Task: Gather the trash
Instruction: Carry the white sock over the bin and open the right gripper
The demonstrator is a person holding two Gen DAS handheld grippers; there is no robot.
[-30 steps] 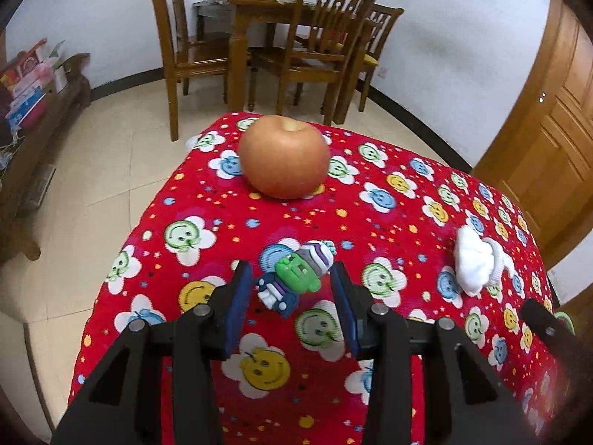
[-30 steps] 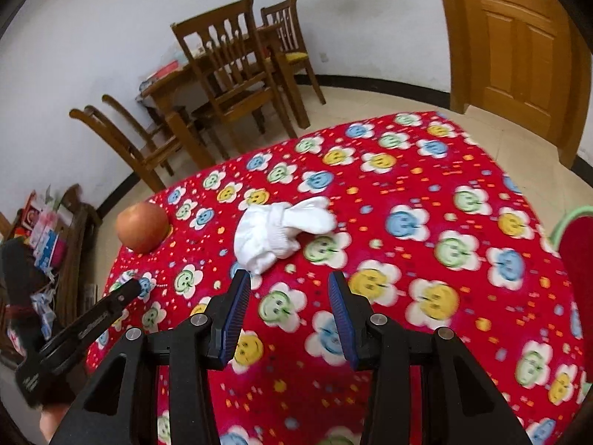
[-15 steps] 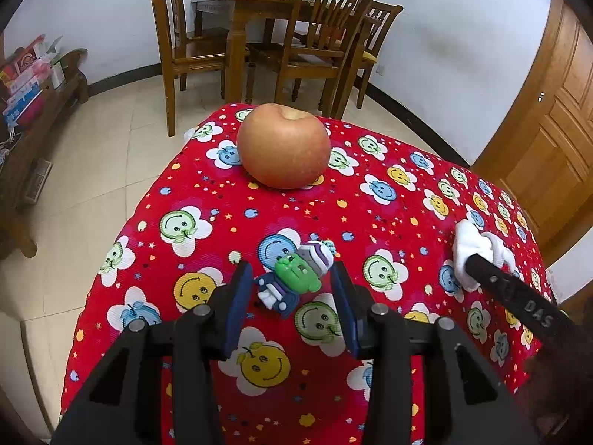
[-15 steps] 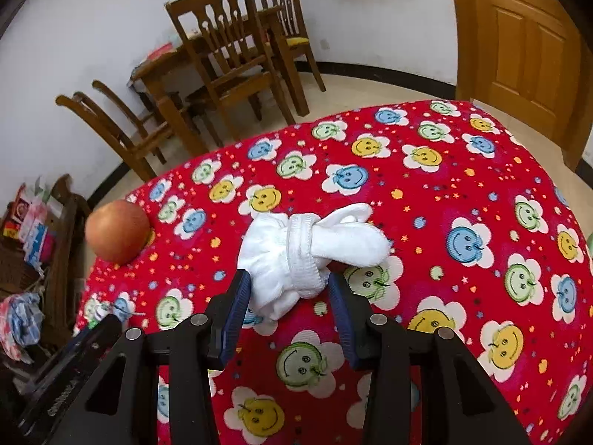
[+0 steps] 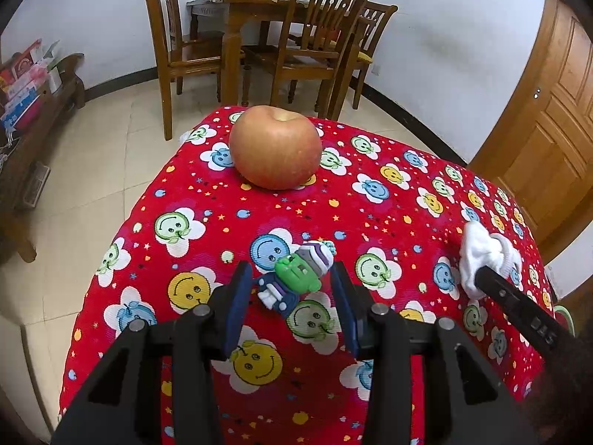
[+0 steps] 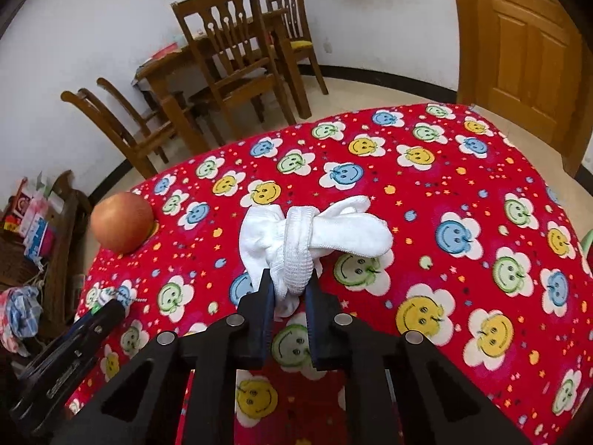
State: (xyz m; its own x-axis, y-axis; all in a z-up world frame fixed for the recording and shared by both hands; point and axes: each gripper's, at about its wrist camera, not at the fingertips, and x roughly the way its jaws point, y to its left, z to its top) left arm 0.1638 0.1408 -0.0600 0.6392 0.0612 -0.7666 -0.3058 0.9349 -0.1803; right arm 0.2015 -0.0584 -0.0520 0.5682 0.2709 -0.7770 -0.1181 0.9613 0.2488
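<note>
Now, from the left wrist, the left gripper stands part open around a little green toy figure; its pads do not touch it. A big apple sits farther back on the red tablecloth.

From the right wrist, the right gripper has just been closing and now pinches the white sock bundle at its near end. The bundle looks soft, light and squishy, so a pinch on the thick band should hold. Nothing blocks the way up.

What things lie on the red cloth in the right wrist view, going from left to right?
Left gripper with the toy → apple → white socks, pinched at the near end by the right gripper.
</note>
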